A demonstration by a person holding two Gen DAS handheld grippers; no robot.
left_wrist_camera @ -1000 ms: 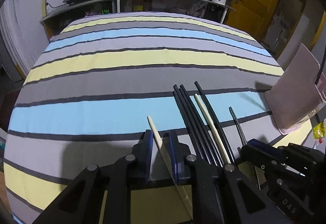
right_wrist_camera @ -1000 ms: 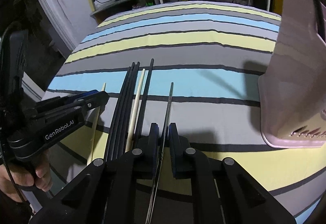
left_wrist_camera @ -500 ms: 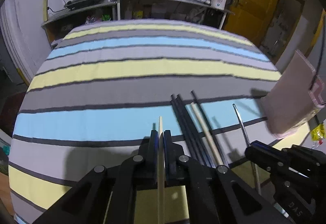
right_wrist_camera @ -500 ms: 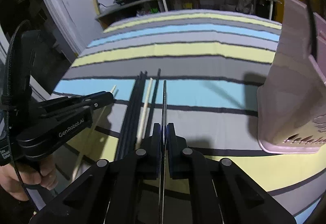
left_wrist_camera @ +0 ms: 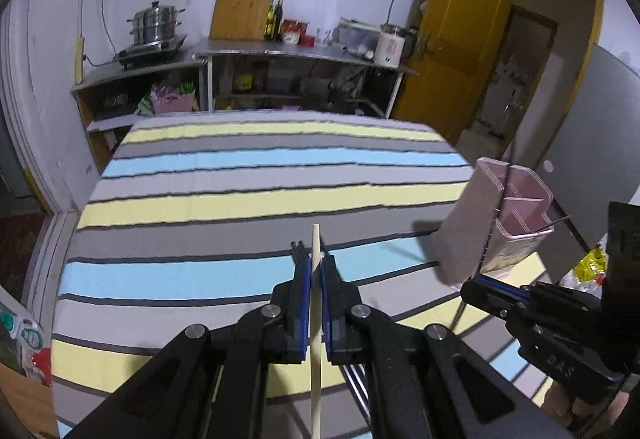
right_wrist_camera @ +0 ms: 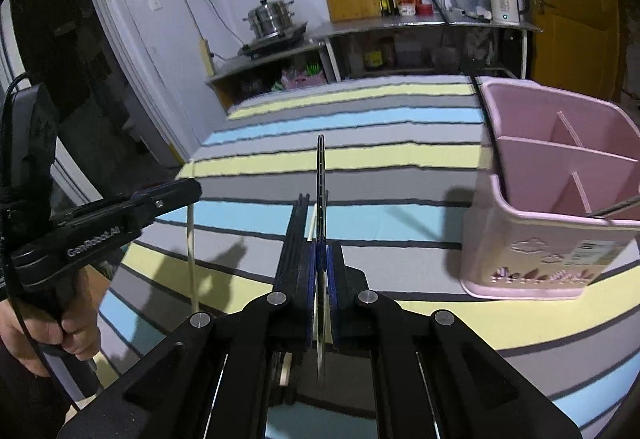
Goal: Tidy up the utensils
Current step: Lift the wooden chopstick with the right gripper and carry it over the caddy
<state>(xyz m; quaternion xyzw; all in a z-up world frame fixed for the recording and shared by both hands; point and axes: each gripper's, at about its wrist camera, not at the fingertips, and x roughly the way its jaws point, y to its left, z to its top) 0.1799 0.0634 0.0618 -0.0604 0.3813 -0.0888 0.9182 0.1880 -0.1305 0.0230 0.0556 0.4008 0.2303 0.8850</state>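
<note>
Both grippers have risen off the striped cloth [right_wrist_camera: 400, 159], left gripper [left_wrist_camera: 316, 271] pinching a pale chopstick [left_wrist_camera: 316, 319], right gripper [right_wrist_camera: 322, 259] clamping a metal chopstick [right_wrist_camera: 320, 179]; the black chopsticks [right_wrist_camera: 294, 239] remain unsorted, the pink holder [right_wrist_camera: 520, 239] nearly empty.

holder [right_wrist_camera: 532, 239] on cloth [right_wrist_camera: 400, 155] at 3 o'clock | chopsticks [right_wrist_camera: 294, 239] on cloth at centre, left of holder | shelf [right_wrist_camera: 400, 27] behind cloth at 12 o'clock | pot [right_wrist_camera: 270, 17] on shelf at 11 o'clock
</note>
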